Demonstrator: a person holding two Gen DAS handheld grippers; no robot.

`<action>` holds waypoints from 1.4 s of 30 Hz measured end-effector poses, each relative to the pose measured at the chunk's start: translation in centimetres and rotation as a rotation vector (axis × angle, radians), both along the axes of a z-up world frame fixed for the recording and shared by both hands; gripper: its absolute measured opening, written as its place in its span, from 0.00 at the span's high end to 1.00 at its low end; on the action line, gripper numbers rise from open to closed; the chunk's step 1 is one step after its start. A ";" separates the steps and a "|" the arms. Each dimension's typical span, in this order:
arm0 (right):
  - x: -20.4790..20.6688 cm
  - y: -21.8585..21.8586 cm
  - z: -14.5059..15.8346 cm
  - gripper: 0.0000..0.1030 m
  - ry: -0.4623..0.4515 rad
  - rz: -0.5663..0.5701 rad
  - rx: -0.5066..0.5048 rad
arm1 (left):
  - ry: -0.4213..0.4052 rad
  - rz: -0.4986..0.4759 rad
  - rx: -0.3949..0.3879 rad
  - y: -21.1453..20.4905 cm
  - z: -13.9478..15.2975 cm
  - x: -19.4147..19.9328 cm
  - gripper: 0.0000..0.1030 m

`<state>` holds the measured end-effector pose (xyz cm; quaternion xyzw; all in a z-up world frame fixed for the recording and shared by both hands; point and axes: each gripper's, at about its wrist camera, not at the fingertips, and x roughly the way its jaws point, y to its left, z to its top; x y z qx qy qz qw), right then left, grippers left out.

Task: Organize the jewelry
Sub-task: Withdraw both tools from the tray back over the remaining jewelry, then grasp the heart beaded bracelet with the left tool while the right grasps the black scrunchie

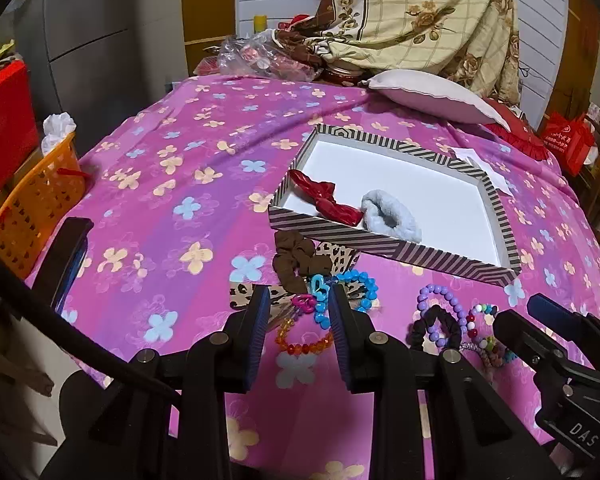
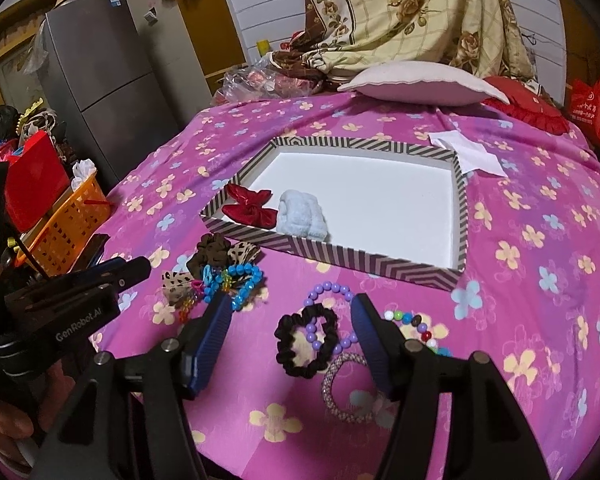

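A striped box (image 1: pixel 384 245) (image 2: pixel 336 254) with a white floor lies on the pink flowered cloth and holds a red bow (image 1: pixel 324 198) (image 2: pixel 250 204) and a pale blue scrunchie (image 1: pixel 390 214) (image 2: pixel 303 214). In front of it lie a brown scrunchie (image 1: pixel 294 258), a blue bead bracelet (image 1: pixel 360 286) (image 2: pixel 240 280), an orange bead bracelet (image 1: pixel 304 344), a black scrunchie (image 2: pixel 306 340) and a purple bead bracelet (image 2: pixel 332 312). My left gripper (image 1: pixel 299 302) is open, its fingers either side of the blue and pink beads. My right gripper (image 2: pixel 290 310) is open around the black scrunchie.
An orange basket (image 1: pixel 32 208) stands off the left edge. A pillow (image 1: pixel 432 96) and clear plastic bag (image 1: pixel 260 56) lie at the back. A white paper (image 2: pixel 466 152) lies behind the box. A sparkly ring bracelet (image 2: pixel 350 388) and multicoloured beads (image 2: pixel 414 324) lie near my right gripper.
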<state>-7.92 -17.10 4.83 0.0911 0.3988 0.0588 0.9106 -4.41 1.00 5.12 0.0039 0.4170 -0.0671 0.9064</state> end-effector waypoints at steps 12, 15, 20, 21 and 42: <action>-0.9 0.3 0.1 0.33 0.003 0.008 -0.014 | -0.004 0.005 0.004 0.4 0.1 -0.9 0.51; -1.1 0.3 0.1 0.33 0.007 0.011 -0.020 | 0.000 0.005 0.005 0.5 0.1 -1.1 0.51; -1.3 -0.1 -0.1 0.33 0.012 0.001 -0.020 | 0.006 0.006 0.007 0.6 0.0 -1.1 0.51; -1.3 -0.2 -0.1 0.33 0.014 -0.002 -0.019 | 0.007 0.006 0.006 0.7 -0.1 -1.1 0.51; -1.4 -2.4 -4.2 0.33 0.113 -0.017 -0.019 | 0.197 0.083 -0.176 6.4 -3.9 1.6 0.51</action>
